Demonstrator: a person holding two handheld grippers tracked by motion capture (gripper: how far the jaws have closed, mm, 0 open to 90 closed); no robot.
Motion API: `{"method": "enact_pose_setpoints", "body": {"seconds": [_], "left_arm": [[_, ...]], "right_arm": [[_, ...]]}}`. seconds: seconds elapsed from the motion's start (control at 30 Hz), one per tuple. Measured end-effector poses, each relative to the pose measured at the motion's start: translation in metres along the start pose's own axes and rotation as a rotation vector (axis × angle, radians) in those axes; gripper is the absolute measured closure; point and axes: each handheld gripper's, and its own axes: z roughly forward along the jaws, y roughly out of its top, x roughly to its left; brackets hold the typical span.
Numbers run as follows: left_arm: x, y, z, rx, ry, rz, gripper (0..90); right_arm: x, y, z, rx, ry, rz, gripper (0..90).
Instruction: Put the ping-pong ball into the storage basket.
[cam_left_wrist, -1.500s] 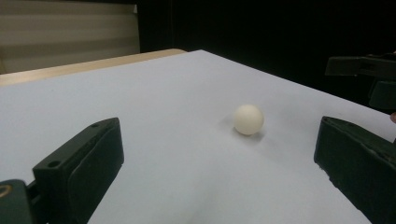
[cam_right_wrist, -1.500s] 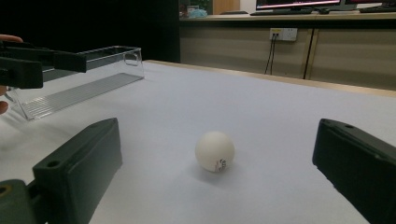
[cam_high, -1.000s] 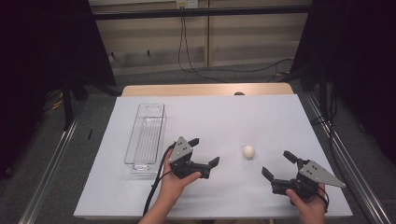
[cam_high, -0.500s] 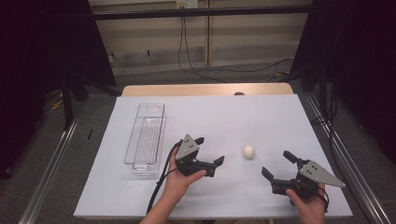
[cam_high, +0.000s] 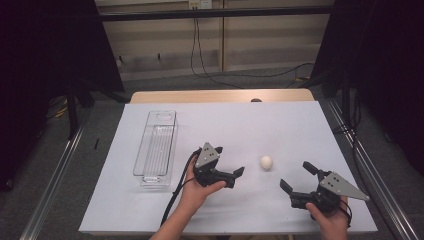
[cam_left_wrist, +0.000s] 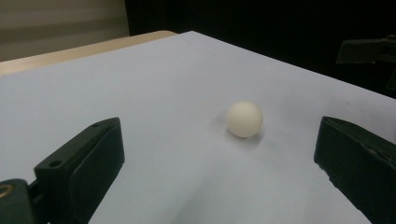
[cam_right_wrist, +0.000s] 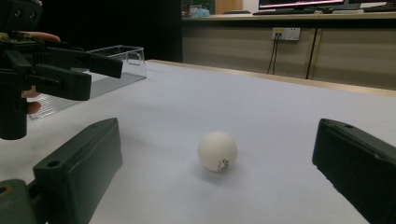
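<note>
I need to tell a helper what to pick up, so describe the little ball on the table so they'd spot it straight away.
Start at the white table. The ball lies on its near half, between the left gripper and the right gripper, right of the clear tray. It is the only small, round, cream-white thing there.

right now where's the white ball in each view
High view: the white ball lies on the white table cover, right of centre, between the left gripper and the right gripper.
Left gripper view: ball just right of centre, ahead of the open jaws.
Right gripper view: ball near centre, ahead of the open jaws.
Shared landmark: the table cover under the ball; the clear tray shows in the high and right gripper views.
</note>
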Motion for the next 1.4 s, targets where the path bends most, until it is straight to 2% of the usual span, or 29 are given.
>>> {"method": "enact_pose_setpoints", "body": {"seconds": [0.03,0.07,0.13,0.33,0.37,0.4,0.47,0.5,0.53,0.57,0.67,0.77,0.8,0.9,1.0,1.03,1.1,1.13,1.2,1.23,1.4], "left_arm": [[0.0,0.0,0.001,-0.018,-0.016,0.0,1.9],[0.0,0.001,0.001,-0.001,-0.002,0.014,1.8],[-0.001,0.003,0.002,0.006,0.004,0.007,1.9],[-0.003,0.003,0.009,0.019,-0.007,0.014,1.7],[-0.003,0.003,0.01,0.008,-0.012,0.013,1.7],[-0.003,0.004,0.01,0.024,-0.007,0.016,1.7],[-0.004,0.003,0.013,-0.001,-0.02,0.004,1.7],[-0.004,0.004,0.013,0.023,-0.01,0.013,1.7],[-0.004,0.003,0.014,0.006,-0.017,0.011,1.7],[-0.004,0.004,0.014,0.026,-0.009,0.016,1.7],[-0.004,0.006,0.016,0.028,-0.006,0.024,1.7],[-0.006,0.006,0.018,0.022,-0.004,0.015,1.6],[-0.005,0.006,0.019,0.01,-0.027,0.018,1.6],[-0.007,0.006,0.021,0.027,-0.01,0.021,1.6],[-0.007,0.005,0.025,0.022,-0.031,0.022,1.8],[-0.008,0.006,0.025,0.041,-0.019,0.026,2.0],[-0.009,0.005,0.027,0.046,-0.019,0.03,1.9],[-0.009,0.005,0.029,0.029,-0.025,0.026,1.9],[-0.009,0.004,0.031,0.043,-0.02,0.015,2.0],[-0.008,0.004,0.031,0.055,-0.018,0.023,2.0],[-0.007,0.003,0.036,0.054,-0.016,0.02,2.3]], "right_arm": [[0.0,0.0,0.0,0.0,0.001,0.001,1.1],[0.0,0.0,0.0,0.001,0.004,0.002,1.1],[0.0,0.0,0.0,0.0,0.005,0.001,1.1],[0.0,0.0,-0.001,-0.003,0.001,0.007,1.1],[0.0,0.0,-0.001,-0.003,0.0,0.011,1.1],[0.0,0.0,-0.001,-0.006,-0.001,0.007,1.1],[0.0,0.0,-0.001,-0.005,-0.001,0.007,1.1],[0.0,0.0,-0.001,-0.004,0.0,0.009,1.1],[0.0,0.0,-0.001,-0.003,0.002,0.004,1.1],[-0.001,0.0,0.0,-0.003,0.0,0.002,1.1],[0.0,0.0,-0.001,-0.002,0.005,0.004,1.1],[0.0,0.0,-0.001,-0.003,0.003,0.0,1.1],[0.0,0.0,-0.001,-0.003,0.003,0.0,1.1],[0.0,0.0,-0.001,-0.005,0.001,0.001,1.1],[0.0,0.0,-0.001,-0.002,0.005,0.001,1.1],[0.0,0.0,-0.001,-0.003,0.001,0.003,1.1],[0.0,0.0,-0.001,0.0,0.0,0.006,1.1],[0.0,0.0,-0.001,0.005,0.004,0.006,1.1],[0.0,0.0,0.0,0.003,0.004,0.002,1.1],[0.0,0.0,0.0,-0.002,0.002,0.001,1.1],[0.0,0.0,0.0,0.002,0.006,0.001,1.1]]}}
